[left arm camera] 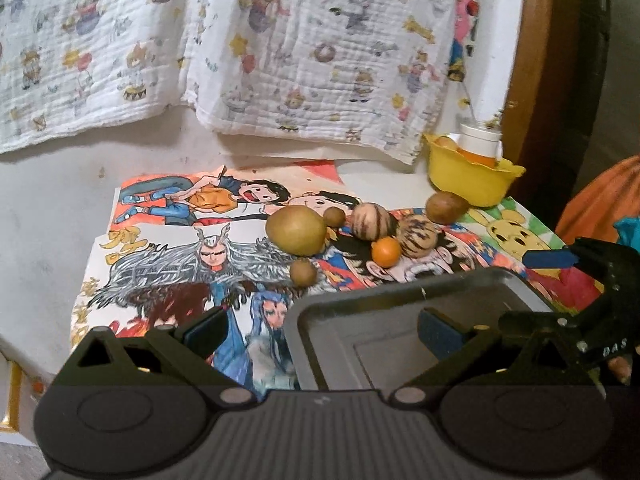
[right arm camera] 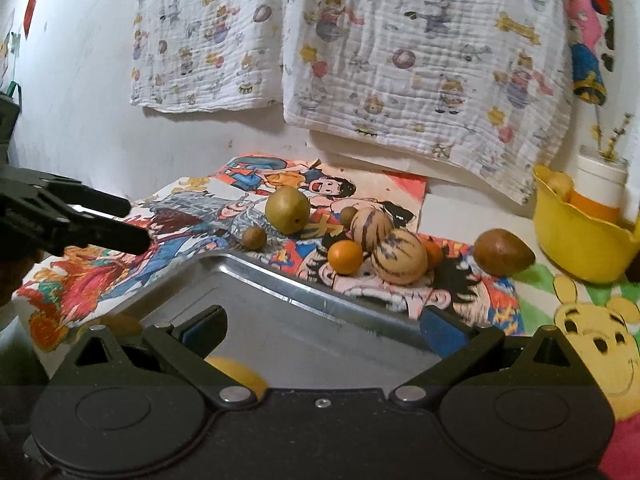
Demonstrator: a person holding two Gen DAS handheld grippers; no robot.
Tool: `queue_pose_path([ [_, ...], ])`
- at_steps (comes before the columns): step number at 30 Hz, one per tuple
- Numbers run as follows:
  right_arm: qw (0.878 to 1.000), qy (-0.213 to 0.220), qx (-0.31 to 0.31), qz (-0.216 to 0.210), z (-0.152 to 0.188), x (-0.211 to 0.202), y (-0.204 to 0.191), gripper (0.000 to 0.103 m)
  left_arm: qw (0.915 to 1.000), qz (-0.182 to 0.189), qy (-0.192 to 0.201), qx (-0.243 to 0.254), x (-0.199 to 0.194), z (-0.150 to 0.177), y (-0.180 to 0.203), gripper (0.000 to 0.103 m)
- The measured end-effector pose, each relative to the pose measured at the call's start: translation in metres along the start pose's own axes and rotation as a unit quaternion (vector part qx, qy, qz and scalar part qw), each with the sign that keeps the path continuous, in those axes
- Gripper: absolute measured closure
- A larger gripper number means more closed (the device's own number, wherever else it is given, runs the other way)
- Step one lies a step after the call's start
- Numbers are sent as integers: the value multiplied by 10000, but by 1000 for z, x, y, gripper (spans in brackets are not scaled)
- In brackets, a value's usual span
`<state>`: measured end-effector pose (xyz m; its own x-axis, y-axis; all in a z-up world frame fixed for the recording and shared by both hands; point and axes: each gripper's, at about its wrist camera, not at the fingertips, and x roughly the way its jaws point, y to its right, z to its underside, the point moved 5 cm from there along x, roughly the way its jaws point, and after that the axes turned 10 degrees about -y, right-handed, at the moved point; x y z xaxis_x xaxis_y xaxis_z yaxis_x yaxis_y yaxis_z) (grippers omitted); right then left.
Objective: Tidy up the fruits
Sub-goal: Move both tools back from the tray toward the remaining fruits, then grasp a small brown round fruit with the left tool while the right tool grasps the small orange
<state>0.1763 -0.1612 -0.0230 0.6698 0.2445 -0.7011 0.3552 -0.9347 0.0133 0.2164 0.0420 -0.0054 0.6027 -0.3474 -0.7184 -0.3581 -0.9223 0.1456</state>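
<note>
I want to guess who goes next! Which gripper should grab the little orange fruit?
Probably the right gripper: it is open and empty, and the orange fruit lies just past the tray, nearly straight ahead.

Left wrist cam: low over table, looks fwd along its fingers (left arm camera: 208, 332) toward the wall w/ hung cloth (left arm camera: 280, 48). Tray (left arm camera: 400, 320) close, under and between fingers; fruit cluster just beyond fingertips, pear (left arm camera: 296, 230) mid-frame. Right gripper (left arm camera: 568, 264) enters at right edge.

Right wrist cam: same heading, similar height, set further right; tray (right arm camera: 304, 292) between its fingers (right arm camera: 208, 328), bowl (right arm camera: 580, 240) ahead-right. Left gripper (right arm camera: 108, 220) shows at left edge.

Shared: tray, pear (right arm camera: 288, 209), orange (right arm camera: 345, 257), striped fruits, bowl (left arm camera: 468, 180), cloth (right arm camera: 400, 48), drawings.
</note>
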Motion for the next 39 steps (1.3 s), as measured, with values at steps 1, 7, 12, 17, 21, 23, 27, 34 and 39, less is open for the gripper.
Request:
queue_pose_path([
  [1,10000,-13,-11,-23,-4,4,2,1,10000,21,-28,-47,5,-4,-2,0],
  [7,9992,-92,-397,47,-28,28,9,1,9995,56,-260,-181,41,-24,-15,0],
  [12,9950,-114,-975,205,-45,47,5,7,9991,28,-399,-103,67,-35,-20,0],
  [17,9876,-276,-1508,325,-60,74,2,10,9987,10,-515,27,88,-40,-22,0],
  [21,9814,-489,-1831,313,-66,92,1,15,9979,37,-648,75,102,-43,-26,1],
  [23,9774,-633,-1996,292,-67,101,-1,20,9979,49,-639,99,105,-44,-28,3],
  [27,9692,-878,-2288,232,-66,114,-8,36,9980,124,-584,220,107,-46,-27,11],
  [34,9620,-1101,-2463,409,-65,131,-13,54,9967,201,-566,539,110,-47,-15,33],
  [39,9613,-1210,-2417,539,-65,141,-12,61,9958,227,-702,538,118,-45,-11,51],
])
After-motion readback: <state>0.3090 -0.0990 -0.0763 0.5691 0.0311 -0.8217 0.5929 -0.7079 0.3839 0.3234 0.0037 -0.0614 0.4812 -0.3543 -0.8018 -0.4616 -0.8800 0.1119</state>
